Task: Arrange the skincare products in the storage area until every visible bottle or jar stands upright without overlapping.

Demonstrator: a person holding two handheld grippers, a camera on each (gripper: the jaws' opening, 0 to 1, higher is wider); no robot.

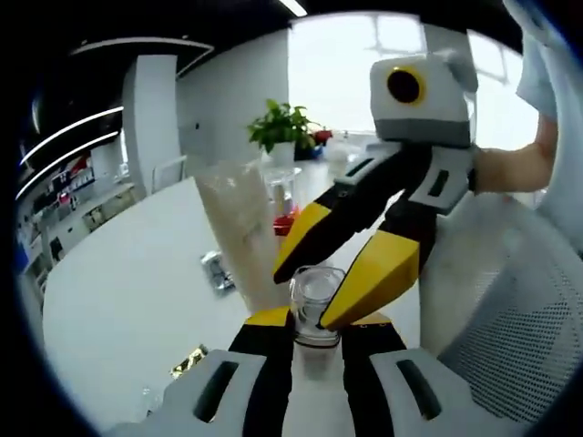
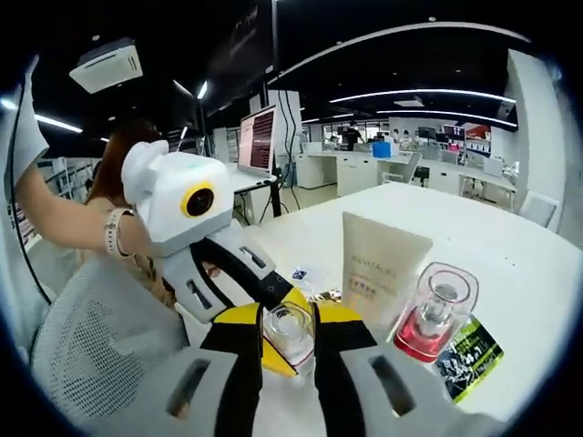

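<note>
Small clear glass jar [image 1: 318, 309] between both grippers, above white table [image 1: 127, 300]. Left gripper [image 1: 318, 332] jaws clamp base; right gripper [image 2: 290, 339] jaws pinch it too. Red-bottomed clear bottle [image 2: 435, 314] upright beside beige pouch [image 2: 381, 269].

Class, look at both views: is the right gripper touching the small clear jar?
Touching. In the left gripper view the right gripper closes its yellow tips on the clear jar's rim; the right gripper view shows the jar pinched between its own jaws.
</note>
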